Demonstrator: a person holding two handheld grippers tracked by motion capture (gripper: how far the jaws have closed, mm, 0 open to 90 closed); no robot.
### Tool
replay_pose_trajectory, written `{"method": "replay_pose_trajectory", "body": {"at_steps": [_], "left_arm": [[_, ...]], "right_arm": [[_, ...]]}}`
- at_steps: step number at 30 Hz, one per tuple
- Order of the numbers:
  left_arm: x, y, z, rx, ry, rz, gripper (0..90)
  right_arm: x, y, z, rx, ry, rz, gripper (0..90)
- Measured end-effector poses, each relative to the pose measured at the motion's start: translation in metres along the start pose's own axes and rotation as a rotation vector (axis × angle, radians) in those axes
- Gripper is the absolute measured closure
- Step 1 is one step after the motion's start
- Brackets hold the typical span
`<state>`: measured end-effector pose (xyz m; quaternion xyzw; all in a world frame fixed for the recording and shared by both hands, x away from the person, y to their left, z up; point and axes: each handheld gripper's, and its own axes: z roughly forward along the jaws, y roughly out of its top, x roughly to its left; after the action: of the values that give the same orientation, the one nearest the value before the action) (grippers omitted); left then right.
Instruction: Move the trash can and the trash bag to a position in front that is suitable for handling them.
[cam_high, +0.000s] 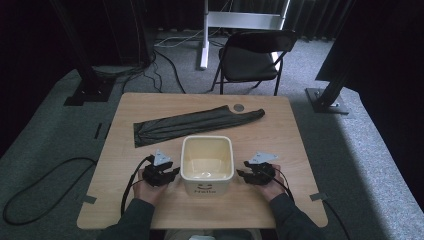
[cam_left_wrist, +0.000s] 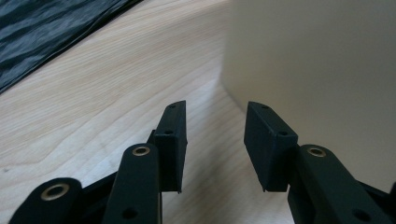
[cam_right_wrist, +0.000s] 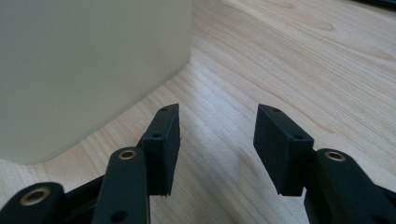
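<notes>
Flanking a cream square plastic tub (cam_high: 207, 159) on the light wooden worktop (cam_high: 280, 135), the left tool (cam_high: 172, 174) and the right tool (cam_high: 242, 174) each sit just beside one of its side walls.

Both tools stand with jaws apart and nothing between them: the left gripper view has bare wood grain in the gap and the tub's pale wall (cam_left_wrist: 317, 70) close ahead at its right, while the right gripper view has the same wall (cam_right_wrist: 88, 70) at its left, near its jaw but not touching. The tub sits upright near the person's edge of the worktop, with small lettering on its front face. A long dark grey crumpled cloth (cam_high: 195, 124) lies flat beyond the tub, well apart from both tools. A black folding chair (cam_high: 252, 57) stands on the grey carpet behind the worktop.
</notes>
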<state>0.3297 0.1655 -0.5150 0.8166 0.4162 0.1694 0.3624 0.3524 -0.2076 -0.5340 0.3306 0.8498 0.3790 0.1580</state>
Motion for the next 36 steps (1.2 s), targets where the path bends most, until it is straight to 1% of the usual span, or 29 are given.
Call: {"method": "replay_pose_trajectory", "body": {"at_steps": [3,5,8,10,13,18,20,21,23,25,28,31,35,36], "left_arm": [[-0.005,0.001,-0.001,-0.002,-0.010,0.019,58.5],[-0.007,0.002,-0.001,-0.001,-0.017,0.028,58.5],[-0.010,0.003,0.000,0.002,-0.030,0.033,58.5],[-0.012,0.004,0.001,0.003,-0.027,0.036,59.3],[-0.012,0.006,0.003,-0.002,-0.038,0.019,59.4],[-0.018,0.013,0.009,0.000,-0.040,0.044,59.4],[-0.020,0.015,0.012,0.001,-0.034,0.054,60.0],[-0.021,0.016,0.014,0.000,-0.036,0.053,60.1],[-0.021,0.018,0.016,0.000,-0.046,0.051,60.1],[-0.023,0.019,0.018,0.001,-0.049,0.060,60.3],[-0.025,0.022,0.022,0.001,-0.058,0.060,61.1],[-0.029,0.025,0.027,0.011,-0.059,0.070,61.3],[-0.032,0.031,0.035,0.011,-0.062,0.067,61.8],[-0.032,0.033,0.037,0.013,-0.062,0.064,61.8]], "right_arm": [[0.002,0.001,0.000,-0.001,0.007,-0.010,50.4],[0.003,0.001,0.000,-0.003,0.016,-0.008,50.4],[0.006,0.003,-0.002,-0.003,0.026,-0.015,51.0],[0.008,0.003,-0.002,-0.004,0.032,-0.022,51.1],[0.010,0.005,-0.001,-0.004,0.036,-0.026,51.2],[0.013,0.006,0.001,-0.004,0.038,-0.025,51.2],[0.013,0.006,0.002,-0.002,0.030,-0.026,52.2],[0.013,0.006,0.002,-0.001,0.023,-0.026,52.2],[0.010,0.005,0.001,0.000,0.023,-0.015,52.2],[0.007,0.005,0.000,-0.001,0.018,-0.002,52.1],[0.001,0.005,-0.001,-0.001,0.003,0.013,52.2],[-0.004,0.004,-0.002,-0.001,-0.005,0.030,52.3],[-0.012,0.003,-0.003,-0.002,-0.028,0.049,53.4],[-0.013,0.002,-0.004,-0.002,-0.031,0.060,53.4]]}}
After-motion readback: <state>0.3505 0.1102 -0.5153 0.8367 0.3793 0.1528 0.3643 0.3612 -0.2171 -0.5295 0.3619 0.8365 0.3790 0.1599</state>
